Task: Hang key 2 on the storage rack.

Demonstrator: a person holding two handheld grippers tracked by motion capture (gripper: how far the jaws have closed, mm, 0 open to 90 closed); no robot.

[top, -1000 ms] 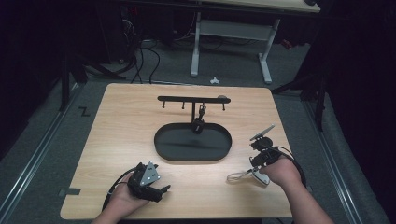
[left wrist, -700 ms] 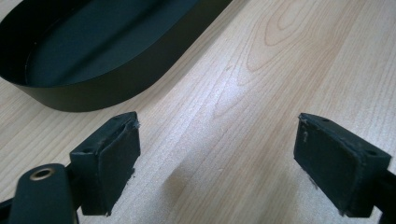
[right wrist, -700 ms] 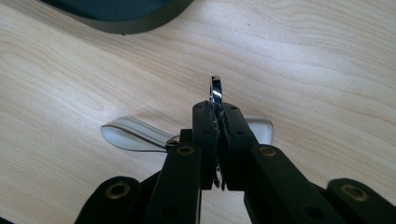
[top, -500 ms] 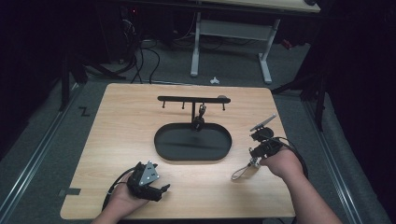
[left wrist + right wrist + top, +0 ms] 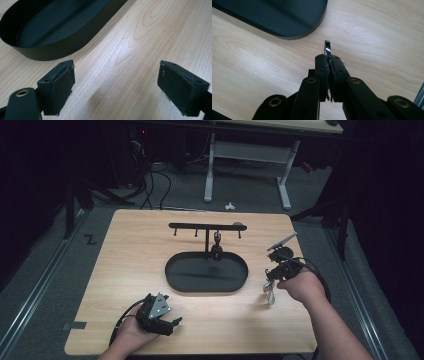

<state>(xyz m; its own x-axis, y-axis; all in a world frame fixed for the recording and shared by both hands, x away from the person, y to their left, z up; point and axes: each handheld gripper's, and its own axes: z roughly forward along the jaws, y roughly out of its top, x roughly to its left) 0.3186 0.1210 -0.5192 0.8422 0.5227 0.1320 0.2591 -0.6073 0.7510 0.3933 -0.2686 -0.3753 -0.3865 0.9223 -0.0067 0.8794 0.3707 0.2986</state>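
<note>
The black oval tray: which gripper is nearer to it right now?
Right, narrowly. The right gripper, shut on a small shiny metal piece, hangs just off the tray's right end. The left gripper sits at the table's near edge, jaws open.

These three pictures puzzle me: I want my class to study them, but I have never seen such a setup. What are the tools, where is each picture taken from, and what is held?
A person sits at a wooden table with a hand-held two-jaw gripper in each hand. The high view looks down from above; the other two cameras ride on the grippers. On the table are a black oval tray and a black rack with hooks. The left gripper rests open with nothing between its jaws. The right gripper is shut on a shiny metal ring, which hangs below it in the high view.
</note>
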